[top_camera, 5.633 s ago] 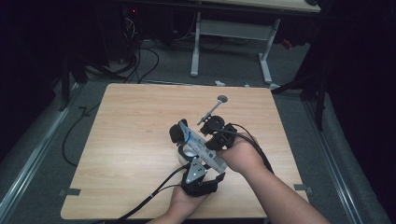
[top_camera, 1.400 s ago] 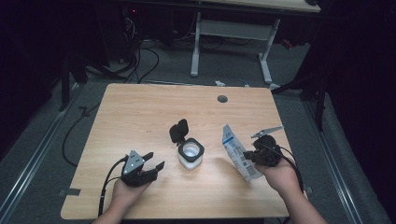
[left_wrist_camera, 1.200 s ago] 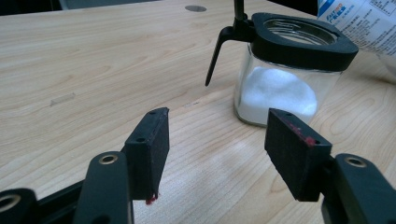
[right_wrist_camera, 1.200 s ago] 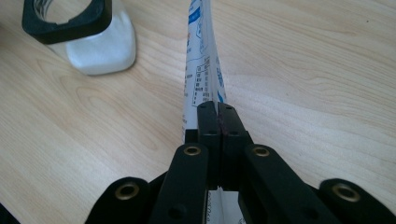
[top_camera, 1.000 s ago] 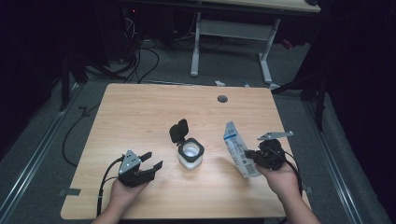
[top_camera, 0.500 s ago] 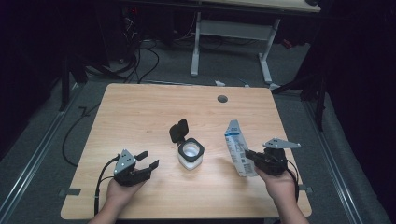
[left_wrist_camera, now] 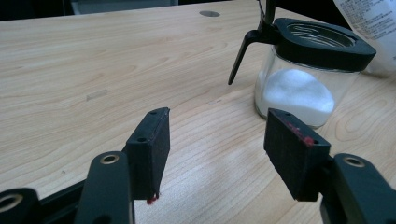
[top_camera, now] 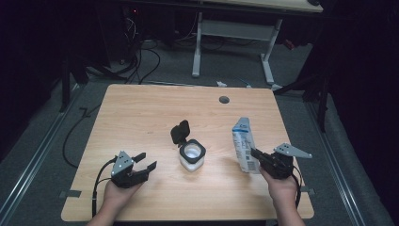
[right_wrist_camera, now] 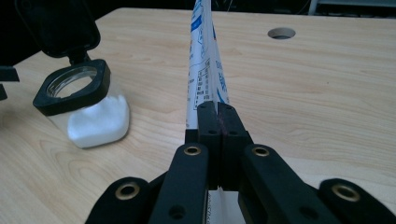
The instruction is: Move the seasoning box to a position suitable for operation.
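Note:
A small square glass jar (top_camera: 192, 157) with white powder stands mid-table, its black flip lid (top_camera: 180, 132) hinged open; the jar also shows in the left gripper view (left_wrist_camera: 299, 88) and the right gripper view (right_wrist_camera: 88, 112). My right gripper (top_camera: 255, 155) is shut on the lower edge of a white-and-blue pouch (top_camera: 243, 143), which stands nearly upright to the right of the jar. The right gripper view has the pouch (right_wrist_camera: 205, 70) edge-on between the pressed pads (right_wrist_camera: 208, 121). My left gripper (top_camera: 145, 160) rests open near the front left, nothing between its fingers (left_wrist_camera: 152, 149).
The wooden table (top_camera: 141, 113) has a round cable hole (top_camera: 224, 100) near its far edge. A white desk frame (top_camera: 235, 33) and cables (top_camera: 141, 52) lie on the floor beyond. Tape marks (top_camera: 65, 194) sit at the front corners.
My right gripper has sunk toward the table with the pouch, which now stands more upright. Since several seconds ago both hands have drawn apart from the jar. The left gripper barely moved.

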A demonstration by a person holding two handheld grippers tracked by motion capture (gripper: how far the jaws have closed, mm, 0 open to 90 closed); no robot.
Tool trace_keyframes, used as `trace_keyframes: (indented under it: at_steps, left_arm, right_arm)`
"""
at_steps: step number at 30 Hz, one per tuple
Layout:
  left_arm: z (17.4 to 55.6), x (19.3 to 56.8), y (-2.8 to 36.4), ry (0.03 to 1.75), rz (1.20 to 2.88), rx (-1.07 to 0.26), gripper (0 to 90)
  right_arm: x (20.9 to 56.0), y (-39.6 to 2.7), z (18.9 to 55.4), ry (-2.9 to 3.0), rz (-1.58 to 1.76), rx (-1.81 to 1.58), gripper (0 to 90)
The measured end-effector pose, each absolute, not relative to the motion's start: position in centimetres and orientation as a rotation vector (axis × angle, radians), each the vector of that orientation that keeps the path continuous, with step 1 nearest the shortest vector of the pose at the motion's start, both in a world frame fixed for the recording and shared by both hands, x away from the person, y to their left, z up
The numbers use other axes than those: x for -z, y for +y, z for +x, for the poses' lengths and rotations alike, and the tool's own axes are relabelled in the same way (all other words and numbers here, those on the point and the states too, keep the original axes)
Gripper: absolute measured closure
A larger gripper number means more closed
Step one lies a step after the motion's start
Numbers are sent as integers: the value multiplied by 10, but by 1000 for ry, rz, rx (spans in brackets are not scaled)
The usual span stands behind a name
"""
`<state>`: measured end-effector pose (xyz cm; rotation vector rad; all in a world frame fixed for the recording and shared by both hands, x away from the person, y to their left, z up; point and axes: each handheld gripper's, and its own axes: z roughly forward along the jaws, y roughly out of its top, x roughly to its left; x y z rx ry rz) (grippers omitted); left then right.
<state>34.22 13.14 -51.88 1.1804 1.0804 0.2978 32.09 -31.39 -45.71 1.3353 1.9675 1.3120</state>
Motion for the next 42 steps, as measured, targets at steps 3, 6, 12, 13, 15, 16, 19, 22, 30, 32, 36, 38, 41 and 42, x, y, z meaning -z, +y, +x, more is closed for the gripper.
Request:
trace_keyframes:
  at_steps: [3, 6, 12, 13, 15, 16, 19, 22, 30, 32, 36, 38, 41, 42]
  left_arm:
    - [343, 519, 133, 1083, 1177, -299, 413]
    - [343, 519, 133, 1086, 1179, -299, 413]
    - [343, 521, 133, 1086, 1189, -298, 413]
    - [343, 521, 133, 1086, 1191, -299, 413]
    - [343, 521, 134, 1086, 1190, -300, 413]
    - [343, 521, 134, 1087, 1188, -301, 413]
    - [343, 522, 134, 1091, 1189, -300, 413]
    - [343, 522, 134, 1090, 1188, -299, 413]
    - [343, 522, 134, 1093, 1190, -304, 412]
    - [344, 522, 134, 1095, 1188, -304, 412]
    - [344, 522, 134, 1094, 1191, -304, 412]
    - [344, 522, 133, 1095, 1195, -304, 412]
    - [343, 522, 133, 1097, 1193, -302, 412]
    - [343, 522, 133, 1097, 1193, -302, 412]
  right_arm:
    - [461, -316, 321, 1936, 1315, -1328, 900]
    - [465, -316, 322, 1904, 1296, -1343, 900]
    - [471, -315, 328, 1870, 1273, -1368, 900]
    - [471, -315, 329, 1859, 1269, -1372, 900]
    - [472, -315, 331, 1845, 1264, -1382, 900]
    - [473, -315, 332, 1840, 1258, -1384, 900]
    - [474, -315, 335, 1830, 1243, -1388, 900]
    - [476, -314, 338, 1822, 1240, -1387, 900]
    - [482, -314, 350, 1812, 1238, -1399, 900]
    - [484, -314, 354, 1809, 1235, -1400, 900]
    - [485, -312, 359, 1796, 1229, -1411, 900]
    - [484, -311, 361, 1799, 1221, -1410, 900]
    - [486, -310, 363, 1799, 1221, -1408, 900]
    - [487, -311, 363, 1804, 1219, -1404, 900]
